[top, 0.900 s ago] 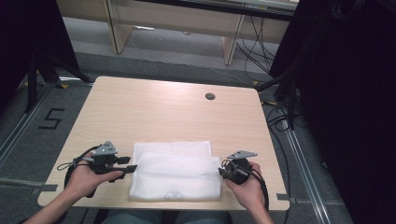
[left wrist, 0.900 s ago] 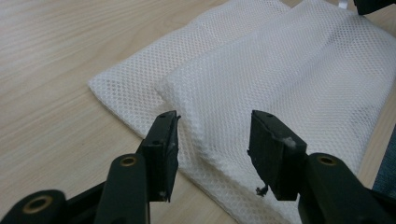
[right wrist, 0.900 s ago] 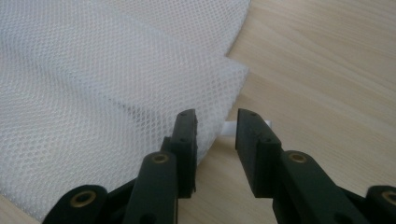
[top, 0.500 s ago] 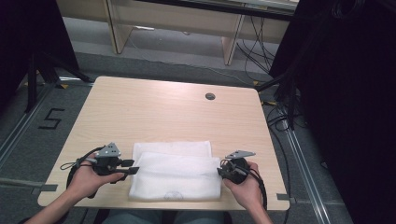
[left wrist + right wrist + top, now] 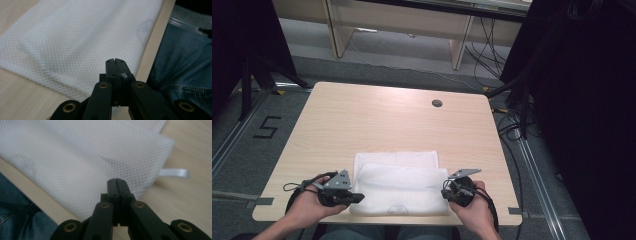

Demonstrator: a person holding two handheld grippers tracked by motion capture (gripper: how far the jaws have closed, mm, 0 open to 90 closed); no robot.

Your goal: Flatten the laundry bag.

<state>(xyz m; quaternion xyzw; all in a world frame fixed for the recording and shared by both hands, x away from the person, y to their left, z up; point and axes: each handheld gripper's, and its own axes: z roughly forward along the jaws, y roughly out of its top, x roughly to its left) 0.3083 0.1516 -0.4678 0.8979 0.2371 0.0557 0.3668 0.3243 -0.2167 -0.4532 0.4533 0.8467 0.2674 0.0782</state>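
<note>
The white mesh fabric bag (image 5: 399,182), folded flat, lies at the near edge of the pale wooden table (image 5: 387,120), as it did a moment ago. The left gripper (image 5: 353,198) has edged back towards that edge; its jaws are pressed together with only a wisp of lint between them. The right gripper (image 5: 445,192), also closed and empty, hovers over the opposite end. A white ribbon tab (image 5: 174,172) pokes out, its origin hidden.
</note>
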